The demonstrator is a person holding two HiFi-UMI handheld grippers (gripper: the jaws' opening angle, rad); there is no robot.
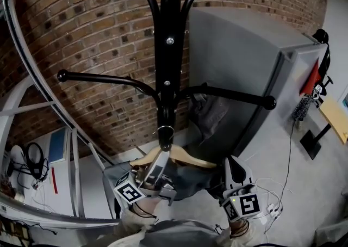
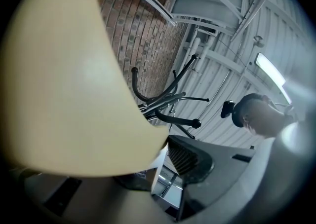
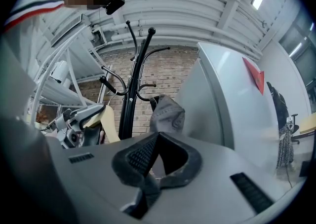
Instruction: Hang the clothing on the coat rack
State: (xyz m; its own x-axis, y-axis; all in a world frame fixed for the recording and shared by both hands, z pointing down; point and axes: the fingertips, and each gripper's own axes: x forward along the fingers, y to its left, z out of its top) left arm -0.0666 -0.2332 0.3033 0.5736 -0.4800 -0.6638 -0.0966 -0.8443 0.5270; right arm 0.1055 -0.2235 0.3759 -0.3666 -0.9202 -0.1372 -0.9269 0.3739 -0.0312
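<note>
The coat rack is black metal with a glossy painted sheen, its arms smooth and round-tipped. The hanger is pale wood, smooth with a soft satin look. The garment is grey woven cloth, matt, with stitched seams much like denim. The brick wall is rough and matt, with pale mortar lines. The cabinet has a smooth, matt grey skin. The right hand-held gripper has a matt grey plastic shell, and its pads are black, ribbed and rubbery-looking
</note>
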